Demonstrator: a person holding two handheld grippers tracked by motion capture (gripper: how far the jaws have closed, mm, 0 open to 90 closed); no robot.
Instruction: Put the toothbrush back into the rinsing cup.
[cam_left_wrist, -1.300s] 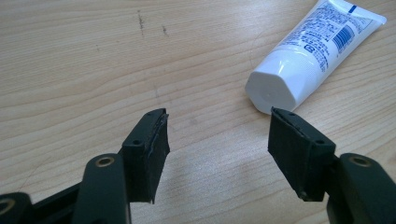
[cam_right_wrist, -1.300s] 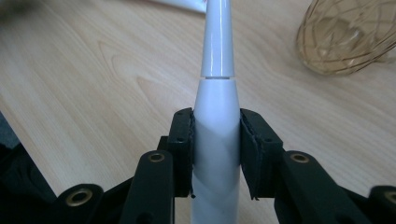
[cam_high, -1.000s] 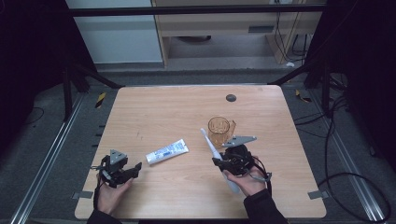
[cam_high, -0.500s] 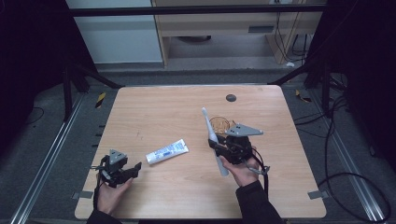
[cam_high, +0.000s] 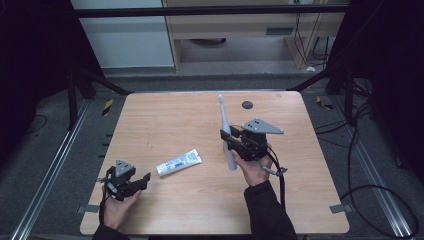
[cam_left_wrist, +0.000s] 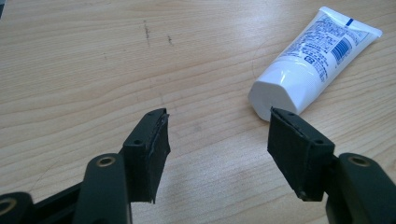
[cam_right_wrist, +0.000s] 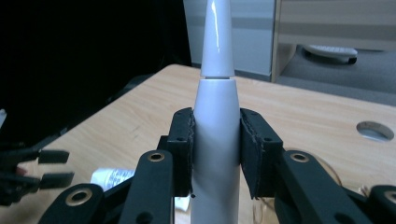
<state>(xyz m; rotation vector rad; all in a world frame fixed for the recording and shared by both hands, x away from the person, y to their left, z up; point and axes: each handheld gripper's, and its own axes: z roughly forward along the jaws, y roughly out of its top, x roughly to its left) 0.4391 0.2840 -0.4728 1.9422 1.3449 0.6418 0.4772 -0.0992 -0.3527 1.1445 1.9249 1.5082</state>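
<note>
Dark surroundings close in on a light wooden table (cam_high: 190, 125) with a small round hole near its far edge, and beyond it we see a pale cabinet and shelving on a grey floor. We hold a gripper in each hand. Our right gripper (cam_high: 229, 142) sits above the right half of the table, its two pads clenched on the white body of an electric toothbrush (cam_high: 226, 131); in the right gripper view the toothbrush (cam_right_wrist: 215, 126) stands nearly upright between the jaws, both pads pressed flat against its sides, its narrower neck rising out of the top of the picture. From the high view the handle's lower end hangs below the jaws, off the table. Low in the right gripper view, a clear rim shows behind the jaws, though we cannot tell what it is. Our left gripper (cam_high: 142, 180) lies near the table's front left corner, low over the wood, jaws spread wide with nothing between them. A white toothpaste tube (cam_left_wrist: 313, 60) lies flat just ahead of that gripper (cam_left_wrist: 217, 144), its cap end pointing toward the jaws and close to the right pad without touching.
</note>
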